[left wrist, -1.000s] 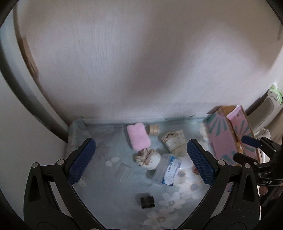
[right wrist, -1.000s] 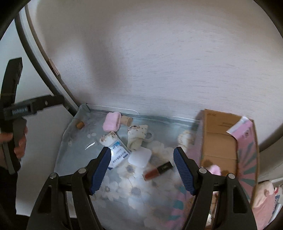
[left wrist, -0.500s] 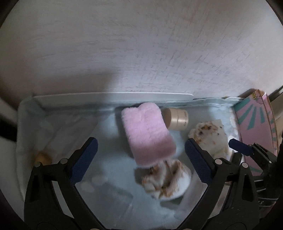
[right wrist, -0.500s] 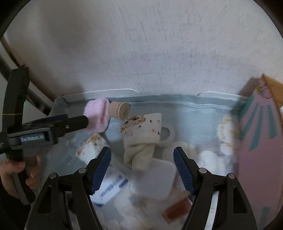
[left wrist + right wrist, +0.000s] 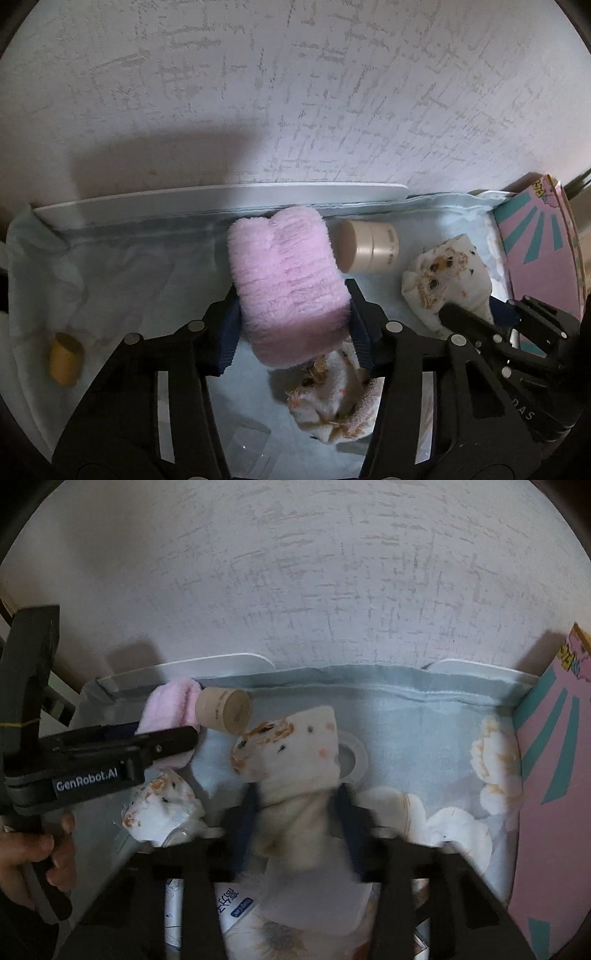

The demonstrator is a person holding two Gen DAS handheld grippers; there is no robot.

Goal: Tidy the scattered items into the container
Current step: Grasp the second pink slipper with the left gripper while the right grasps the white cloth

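1. The left gripper (image 5: 293, 328) has just been closing, and its blue pads now press on both flanks of the pink fluffy cloth (image 5: 286, 284). The cloth's long axis runs straight away from the jaws toward the wall, so only its near end is clamped and the far end lies free.
2. The right gripper (image 5: 295, 823) has just been closing too and is clamped on the narrow near part of a cream patterned sock (image 5: 295, 775). The sock likewise points away from the jaws, and its wider far end is loose.
3. The box (image 5: 554, 775), pink with teal rays, stands at the right edge. It is near the right gripper and farther from the left one, so the sock has the shorter trip.
4. Both items rest on a pale blue flowered cloth (image 5: 424, 731) on a tabletop against a textured white wall (image 5: 295, 92).
5. Near the pink cloth lie a beige jar (image 5: 367, 247) on its side, a second rolled sock (image 5: 330, 398) under the left jaws, and a small yellow cylinder (image 5: 65, 363) well to the left.
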